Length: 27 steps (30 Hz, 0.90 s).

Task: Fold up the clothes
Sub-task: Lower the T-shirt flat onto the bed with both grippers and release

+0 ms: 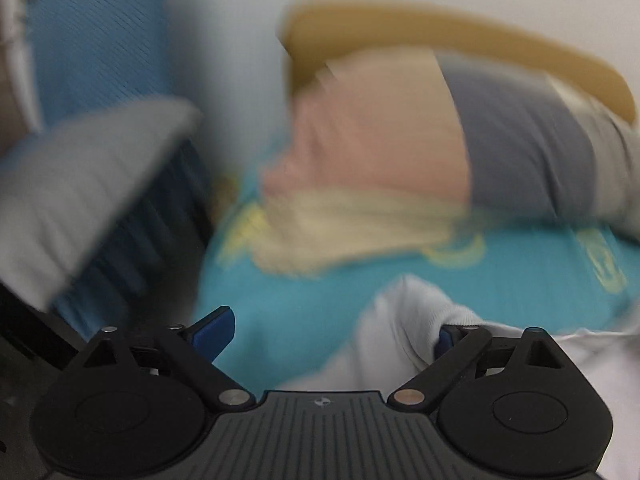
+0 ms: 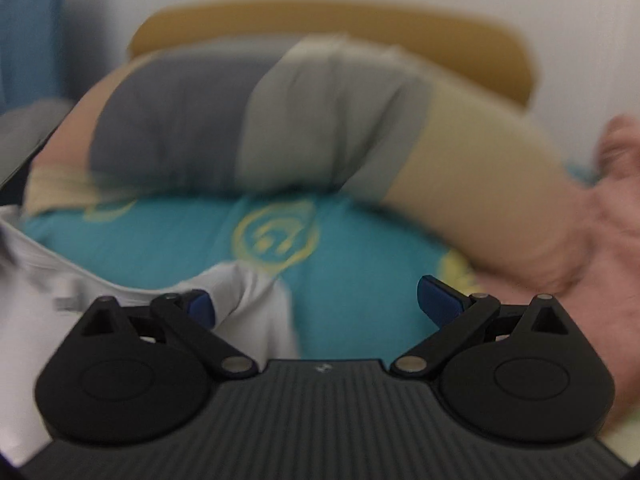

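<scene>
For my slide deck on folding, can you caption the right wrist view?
Open right tool over a teal bedsheet, white garment draped on its left finger, striped pillow behind; motion-blurred.

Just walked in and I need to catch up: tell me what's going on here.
A person is working with two handheld grippers over a bed with a teal patterned sheet, folding clothes. Both the left gripper and the right gripper are open, and a white garment lies bunched against one finger of each, not clamped. Striped pillows sit further back by a yellow headboard. The pictures are blurred, so finer detail cannot be told.
</scene>
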{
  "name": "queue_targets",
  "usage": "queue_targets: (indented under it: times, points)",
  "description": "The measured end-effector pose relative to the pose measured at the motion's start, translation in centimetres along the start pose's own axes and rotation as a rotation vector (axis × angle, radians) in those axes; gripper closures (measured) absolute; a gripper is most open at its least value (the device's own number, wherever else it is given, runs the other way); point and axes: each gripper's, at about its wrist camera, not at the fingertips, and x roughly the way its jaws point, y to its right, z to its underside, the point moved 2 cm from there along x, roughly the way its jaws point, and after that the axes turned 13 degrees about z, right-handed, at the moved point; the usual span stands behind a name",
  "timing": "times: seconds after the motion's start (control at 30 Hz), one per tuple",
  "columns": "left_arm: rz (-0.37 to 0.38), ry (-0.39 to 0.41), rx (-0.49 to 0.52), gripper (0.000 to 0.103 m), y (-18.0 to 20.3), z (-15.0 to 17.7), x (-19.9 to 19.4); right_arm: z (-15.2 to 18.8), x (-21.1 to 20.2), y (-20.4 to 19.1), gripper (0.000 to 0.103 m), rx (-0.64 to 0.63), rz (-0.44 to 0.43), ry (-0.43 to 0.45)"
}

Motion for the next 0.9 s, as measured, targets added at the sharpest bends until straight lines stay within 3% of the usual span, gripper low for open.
queue_targets:
  times: [0.13,0.23,0.4,0.53,0.7,0.9]
  points:
    - [0.092,-0.085,0.028,0.002,-0.1,-0.8,-1.2,-0.7,0.1,-1.3,0.002,-0.008,-0.246,-0.175]
    - [0.117,-0.075,0.05,0.001,0.5,-0.8,-3.6,-1.1,-2.2,-2.4,0.002,-0.009,-0.298,-0.178]
    - [0.142,0.0,0.022,0.001,1.8,1.8,-10.2,-0.2,-10.2,-2.7,0.002,0.018,-0.244,-0.036]
    - [0.146,0.005,-0.002,0.001,3.6,7.1,-17.7,2.6,-19.1,-1.9,0.002,0.068,-0.224,0.041]
    - [0.16,-0.048,-0.042,0.001,6.4,16.3,-26.5,8.3,-30.7,-0.3,0.002,0.09,-0.202,0.08]
    - [0.189,-0.186,-0.154,0.005,9.5,26.7,-32.2,16.5,-42.0,1.9,0.002,0.113,-0.164,0.146]
